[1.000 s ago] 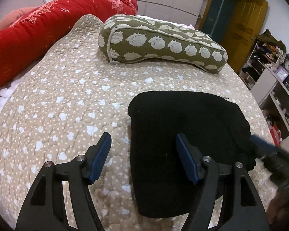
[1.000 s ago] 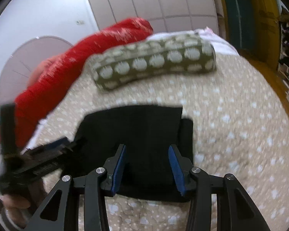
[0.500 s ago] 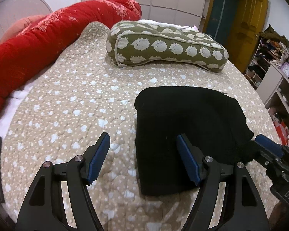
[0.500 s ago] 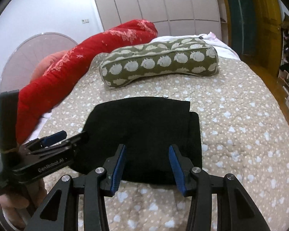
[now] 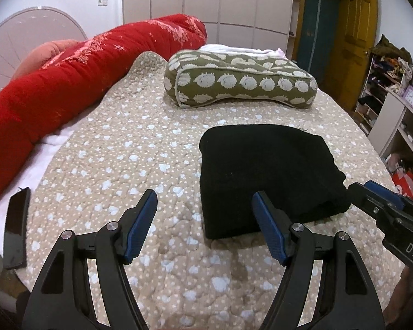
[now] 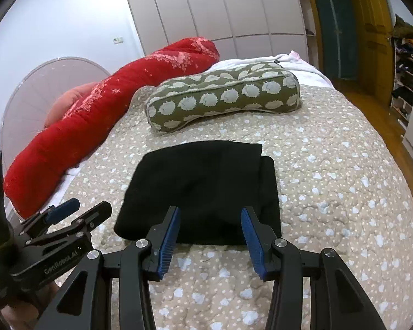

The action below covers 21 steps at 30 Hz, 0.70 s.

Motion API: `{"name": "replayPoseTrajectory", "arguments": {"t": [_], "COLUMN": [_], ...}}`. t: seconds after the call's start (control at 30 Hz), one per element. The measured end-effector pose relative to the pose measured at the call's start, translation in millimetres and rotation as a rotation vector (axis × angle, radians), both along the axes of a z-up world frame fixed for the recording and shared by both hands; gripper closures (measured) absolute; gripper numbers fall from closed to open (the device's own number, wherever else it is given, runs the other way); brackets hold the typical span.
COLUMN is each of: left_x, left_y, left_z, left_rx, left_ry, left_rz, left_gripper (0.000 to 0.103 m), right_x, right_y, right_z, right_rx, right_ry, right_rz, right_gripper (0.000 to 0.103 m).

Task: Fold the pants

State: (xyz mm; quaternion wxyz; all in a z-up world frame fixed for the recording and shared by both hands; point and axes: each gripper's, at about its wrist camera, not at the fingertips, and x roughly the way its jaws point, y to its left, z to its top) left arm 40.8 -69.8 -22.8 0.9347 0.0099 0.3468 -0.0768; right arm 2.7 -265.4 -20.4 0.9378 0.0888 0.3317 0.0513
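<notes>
The black pants (image 5: 264,170) lie folded into a compact rectangle on the beige quilted bed (image 5: 124,159); they also show in the right wrist view (image 6: 203,187). My left gripper (image 5: 205,224) is open and empty, held just in front of the pants' near left corner. My right gripper (image 6: 210,233) is open and empty, in front of the pants' near edge. The right gripper shows at the right edge of the left wrist view (image 5: 382,200), and the left gripper shows at the left of the right wrist view (image 6: 66,214).
A green hedgehog-print pillow (image 5: 239,79) lies behind the pants. A long red bolster (image 5: 77,77) runs along the bed's left side. A black flat object (image 5: 15,231) lies at the left bed edge. Shelves (image 5: 393,110) stand to the right.
Both grippers have pulled back and up from the folded pants, so the pants sit farther ahead in both views. The pants have not moved.
</notes>
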Motion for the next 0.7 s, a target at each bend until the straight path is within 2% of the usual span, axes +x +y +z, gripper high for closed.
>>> {"name": "replayPoseTrajectory", "arguments": {"t": [0.7], "left_x": [-21], "left_y": [-1], "left_z": [7], "left_rx": [0.003], "left_ry": [-0.014], "left_rz": [-0.003], "left_gripper": [0.031], "right_x": [-22], "right_y": [8], "right_z": [8], "right_rx": [-0.034], "right_ry": [-0.019], "right_rz": [-0.013], "right_gripper": [0.057]}}
